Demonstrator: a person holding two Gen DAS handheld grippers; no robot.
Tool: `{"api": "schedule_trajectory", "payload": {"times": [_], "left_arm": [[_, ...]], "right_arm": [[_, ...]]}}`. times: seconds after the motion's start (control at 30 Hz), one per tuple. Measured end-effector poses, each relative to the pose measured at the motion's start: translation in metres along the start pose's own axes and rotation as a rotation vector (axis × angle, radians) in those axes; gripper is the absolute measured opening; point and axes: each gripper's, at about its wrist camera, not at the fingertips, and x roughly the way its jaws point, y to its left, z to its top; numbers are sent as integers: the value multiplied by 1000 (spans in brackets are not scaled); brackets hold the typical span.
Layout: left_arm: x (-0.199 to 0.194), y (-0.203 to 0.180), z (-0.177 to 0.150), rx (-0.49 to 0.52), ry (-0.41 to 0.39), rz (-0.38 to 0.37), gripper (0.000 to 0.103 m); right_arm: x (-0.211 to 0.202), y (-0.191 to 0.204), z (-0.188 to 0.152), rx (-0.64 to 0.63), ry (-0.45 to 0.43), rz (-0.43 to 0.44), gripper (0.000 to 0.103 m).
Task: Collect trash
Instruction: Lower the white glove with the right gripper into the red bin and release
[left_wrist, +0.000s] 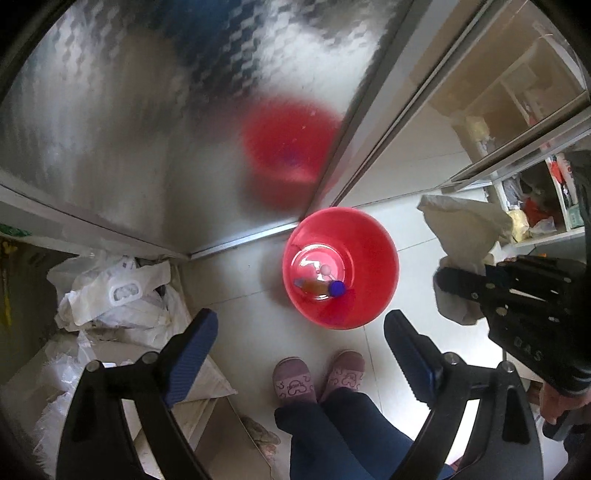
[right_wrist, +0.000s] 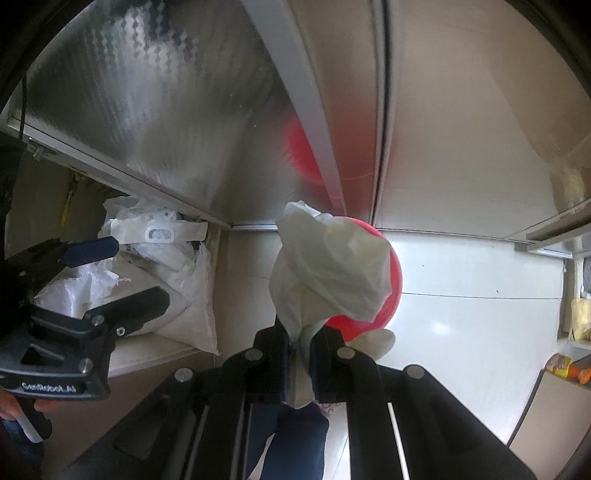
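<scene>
Evidently the crumpled tissue (right_wrist: 328, 266) is light, soft and easily compressed; it is held by a pinched lower fold, the rest billowing loosely above the red bin (left_wrist: 340, 267). The right gripper (right_wrist: 299, 354) is clamped on that fold. The left gripper (left_wrist: 295, 343) stands wide apart, holding nothing. A bottle (left_wrist: 320, 288) already lies in the bin. Expect the tissue to drift when released.

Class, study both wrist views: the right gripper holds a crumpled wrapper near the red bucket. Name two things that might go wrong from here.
1. The right gripper pinches only the wrapper's lower end; the loose bulk could slip free.
2. In the left wrist view the wrapper hangs beside the red bucket, not over it; released now, it would probably land on the floor. The bottle already lies inside.
</scene>
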Motion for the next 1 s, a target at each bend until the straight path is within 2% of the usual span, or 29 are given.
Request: {"api": "schedule_trajectory", "payload": {"times": [0.17,0.27,0.3,0.37,0.4,0.43,0.47,0.5,0.53,0.63,0.73,0.87,1.0], "left_arm": [[6,9,-2,-16,-4,4,91],[8,12,-3,-22,-14,0,103],[8,13,-3,-26,-18,-10,103],[9,15,-5,-33,-17,-2,103],[10,16,-5,-34,-18,4,103],[10,16,-6,-39,-16,7,103],[10,16,-6,-43,-15,5,103],[9,16,-8,-47,-15,2,103],[9,16,-9,-49,-14,0,103],[6,15,-13,-45,-5,1,103],[-2,12,-17,-41,-5,1,103],[-28,8,-20,-36,-26,-8,103],[-71,-2,-18,-23,-54,-10,103]], "right_arm": [[11,2,2,-11,15,-13,10],[19,1,3,-14,16,-14,11],[22,0,2,-19,20,-15,12],[25,0,3,-24,25,-21,20],[27,0,2,-26,26,-25,29],[29,0,2,-28,26,-28,44],[29,0,2,-32,21,-31,54],[31,2,2,-38,13,-47,71],[31,4,1,-45,2,-70,75],[25,2,0,-34,-17,-83,86],[13,-1,-1,-4,-29,-74,90],[-16,2,-8,8,-57,-72,94],[-55,12,-12,8,-80,-81,99]]}}
